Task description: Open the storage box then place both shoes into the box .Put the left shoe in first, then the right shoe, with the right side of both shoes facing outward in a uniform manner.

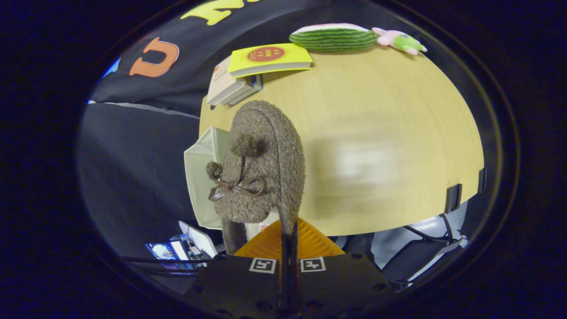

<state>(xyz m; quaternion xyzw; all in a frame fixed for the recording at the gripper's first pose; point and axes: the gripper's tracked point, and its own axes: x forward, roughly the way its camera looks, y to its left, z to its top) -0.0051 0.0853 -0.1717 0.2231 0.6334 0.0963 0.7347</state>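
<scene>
Claw [289, 241] pinching a fuzzy slipper [261, 164] at its heel rim.
The 2 fingers press together on it, the slipper hanging just ahead above the desk [376, 146] edge, covering part of the pale storage box [199, 177]; a book stack [252, 73] lies beyond.

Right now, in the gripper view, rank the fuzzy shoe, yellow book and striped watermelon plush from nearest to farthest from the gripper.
1. Fuzzy shoe: pinched between the gripper fingers.
2. Yellow book: atop the book stack, beyond the shoe.
3. Watermelon plush: at the table's far edge.
</scene>
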